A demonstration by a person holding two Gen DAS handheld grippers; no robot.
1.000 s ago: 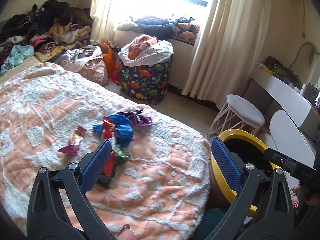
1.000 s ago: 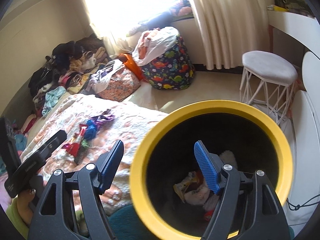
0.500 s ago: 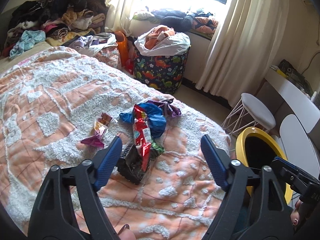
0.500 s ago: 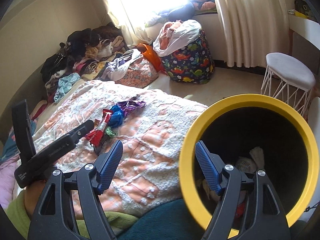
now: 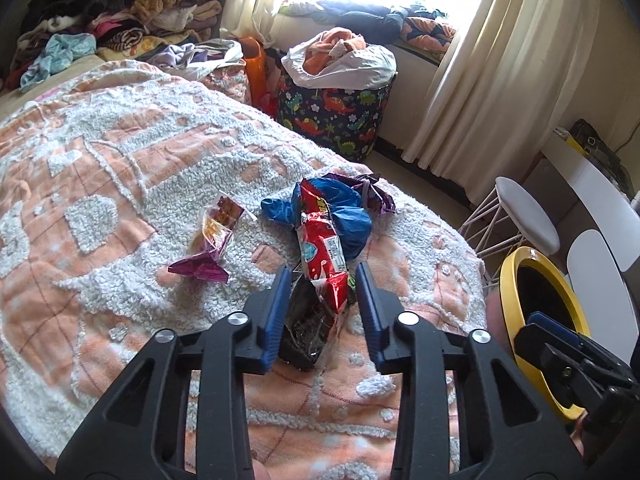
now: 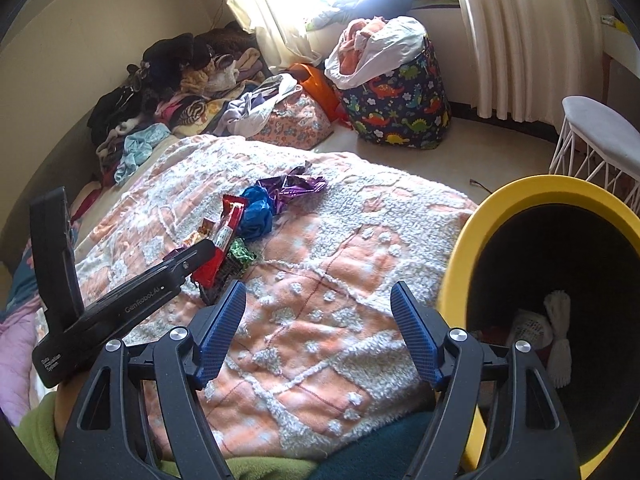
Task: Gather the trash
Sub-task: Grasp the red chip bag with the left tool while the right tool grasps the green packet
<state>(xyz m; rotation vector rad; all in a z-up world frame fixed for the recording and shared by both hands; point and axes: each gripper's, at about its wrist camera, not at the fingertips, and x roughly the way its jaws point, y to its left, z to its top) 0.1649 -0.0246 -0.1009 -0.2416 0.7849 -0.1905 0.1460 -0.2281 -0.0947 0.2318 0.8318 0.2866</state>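
A heap of wrappers lies on the orange-and-white bedspread [image 5: 100,168]: a red snack packet [image 5: 322,248], a black packet [image 5: 308,328] under it, a blue bag [image 5: 344,220], a purple foil wrapper [image 5: 372,192] and a small magenta wrapper [image 5: 208,248] apart to the left. My left gripper [image 5: 323,284] is half closed, its blue pads either side of the red and black packets, not clamped. The heap also shows in the right wrist view [image 6: 240,236]. My right gripper [image 6: 316,304] is open and empty above the bedspread, beside the yellow-rimmed black bin [image 6: 532,196], which holds some trash.
A dinosaur-print hamper [image 5: 340,104] full of clothes stands on the floor by the curtains. A clothes pile [image 5: 100,32] lies at the bed's far end. A white stool [image 5: 524,216] and white desk [image 5: 592,184] stand right of the bin [image 5: 532,308].
My left gripper has moved forward onto the wrapper heap and its jaws have narrowed around the red and black packets. My right gripper has shifted left, off the bin's mouth to over the bedspread.
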